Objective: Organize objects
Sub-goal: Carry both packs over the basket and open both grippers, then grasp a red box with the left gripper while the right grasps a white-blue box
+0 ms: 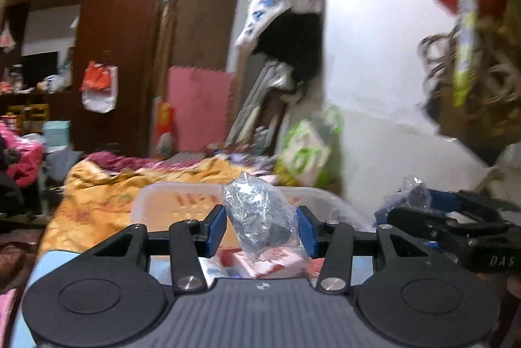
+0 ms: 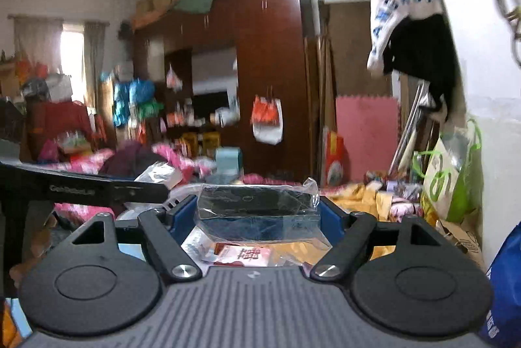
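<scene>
In the left wrist view my left gripper (image 1: pixel 262 229) is shut on a crumpled clear plastic bag with a dark item inside (image 1: pixel 259 211), held above a translucent plastic bin (image 1: pixel 169 204). A red-and-white box (image 1: pixel 273 261) lies below it. My right gripper shows at the right edge of that view (image 1: pixel 456 227). In the right wrist view my right gripper (image 2: pixel 257 214) is shut on a flat black item wrapped in clear plastic (image 2: pixel 257 208). The left gripper's arm (image 2: pixel 84 186) crosses at the left. A red-and-white packet (image 2: pixel 242 255) lies below.
A yellow quilt (image 1: pixel 107 191) covers the bed behind the bin. A green-and-white bag (image 2: pixel 446 178) leans on the white wall at the right. A dark wooden wardrobe (image 2: pixel 267 71) and a pink mat (image 2: pixel 368 136) stand at the back. Clothes hang on the wall (image 1: pixel 293 22).
</scene>
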`<state>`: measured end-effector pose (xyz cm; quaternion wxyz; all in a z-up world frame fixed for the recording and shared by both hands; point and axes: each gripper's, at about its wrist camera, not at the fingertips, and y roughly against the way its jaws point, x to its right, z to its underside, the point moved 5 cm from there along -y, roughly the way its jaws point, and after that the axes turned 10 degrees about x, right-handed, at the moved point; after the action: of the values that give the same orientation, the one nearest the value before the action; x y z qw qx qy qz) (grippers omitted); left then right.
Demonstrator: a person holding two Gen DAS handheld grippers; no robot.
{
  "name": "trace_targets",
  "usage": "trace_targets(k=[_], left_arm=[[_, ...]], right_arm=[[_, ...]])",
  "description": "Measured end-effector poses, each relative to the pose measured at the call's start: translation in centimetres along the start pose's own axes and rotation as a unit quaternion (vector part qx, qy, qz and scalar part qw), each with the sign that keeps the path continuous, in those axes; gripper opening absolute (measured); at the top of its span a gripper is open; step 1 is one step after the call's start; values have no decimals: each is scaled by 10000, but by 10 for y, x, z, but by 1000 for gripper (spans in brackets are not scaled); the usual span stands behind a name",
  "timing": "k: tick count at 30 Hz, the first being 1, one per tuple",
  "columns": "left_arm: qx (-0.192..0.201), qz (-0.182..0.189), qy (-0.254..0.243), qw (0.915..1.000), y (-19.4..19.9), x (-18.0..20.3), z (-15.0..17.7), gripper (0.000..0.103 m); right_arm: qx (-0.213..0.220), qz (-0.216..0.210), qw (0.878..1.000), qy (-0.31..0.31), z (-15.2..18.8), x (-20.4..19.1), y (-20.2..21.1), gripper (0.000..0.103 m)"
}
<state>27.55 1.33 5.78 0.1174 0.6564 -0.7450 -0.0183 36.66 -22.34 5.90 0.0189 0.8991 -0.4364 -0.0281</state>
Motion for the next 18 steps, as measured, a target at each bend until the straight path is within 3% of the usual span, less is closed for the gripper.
trace_targets(k=[3, 4, 5, 7, 12, 14, 18], left_arm=[[-262, -19, 94, 9996, -25, -2, 3, 61], [-350, -17, 104, 9993, -31, -4, 5, 73], [-378, -89, 144, 9991, -35, -8, 7, 76], [-417, -151, 150, 9989, -34, -12, 13, 76], [-53, -20, -193, 9998, 16, -8, 19, 77], [63, 158, -321, 9993, 45, -6, 31, 89], [48, 36, -407, 9992, 76, -11, 63, 89]], right_arm=[[-302, -89, 9995, -93, 7, 3, -24, 85], [-408, -165, 9988, -202, 9, 6, -31, 89], [-439, -186, 9984, -303, 11, 9, -31, 97], [-334, -81, 9985, -437, 11, 15, -29, 101], [-197, -205, 9991, -324, 12, 6, 10, 103], [-151, -382, 9986, -324, 17, 0, 30, 103], [-351, -506, 9981, -13, 56, -21, 52, 103]])
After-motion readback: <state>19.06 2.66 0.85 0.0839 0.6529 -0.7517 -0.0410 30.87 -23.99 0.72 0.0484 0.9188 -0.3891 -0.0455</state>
